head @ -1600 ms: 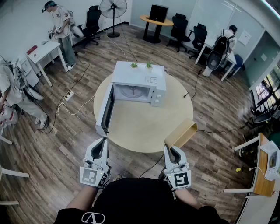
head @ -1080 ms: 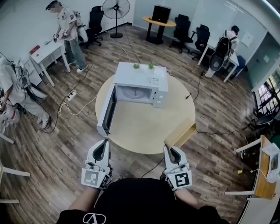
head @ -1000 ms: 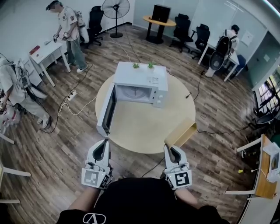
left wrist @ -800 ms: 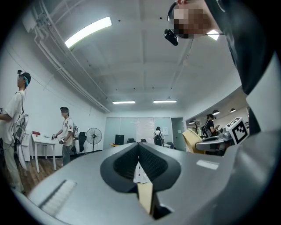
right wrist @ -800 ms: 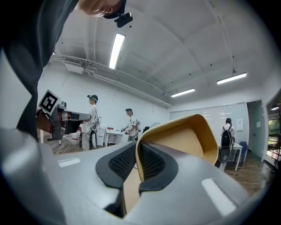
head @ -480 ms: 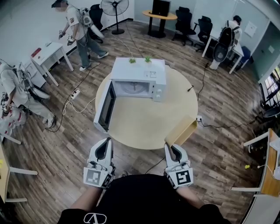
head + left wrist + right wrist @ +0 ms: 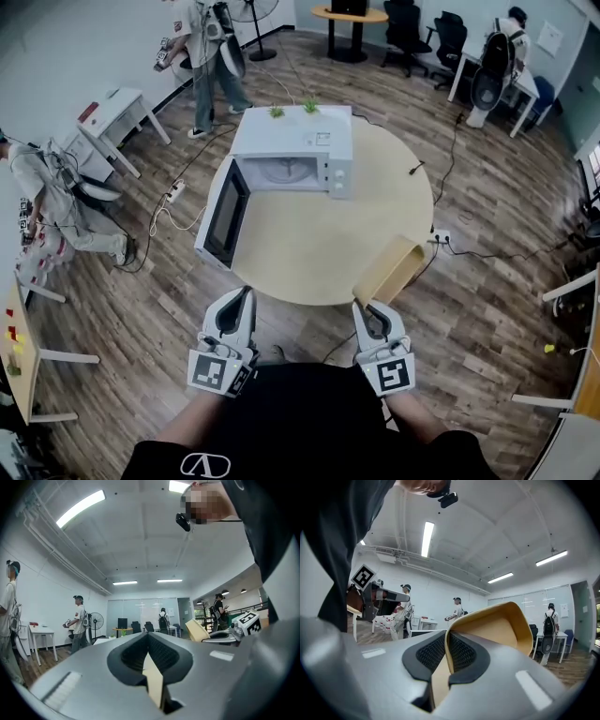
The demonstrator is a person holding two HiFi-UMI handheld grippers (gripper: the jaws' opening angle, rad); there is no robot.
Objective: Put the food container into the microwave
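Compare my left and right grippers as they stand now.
The right gripper has its jaws clamped on a wall of the tan food container; the left gripper has its jaws shut on nothing. The container sticks out tilted ahead of the right gripper; nothing sticks out ahead of the left gripper. Both are held low by the table, pointing toward the open microwave.

A round pale wooden table [image 7: 309, 253] stands on a wood-plank floor [image 7: 487, 291], with a white power strip [image 7: 176, 190] and its cables lying on the floor just to the table's left. Beyond that, a person [image 7: 208, 47] walks between a white desk [image 7: 111, 108] and a standing fan [image 7: 246, 9], and another person [image 7: 56, 197] bends low at the far left. At the back are a small round table [image 7: 349, 13], black office chairs [image 7: 410, 23] and a person wearing a backpack [image 7: 511, 33].
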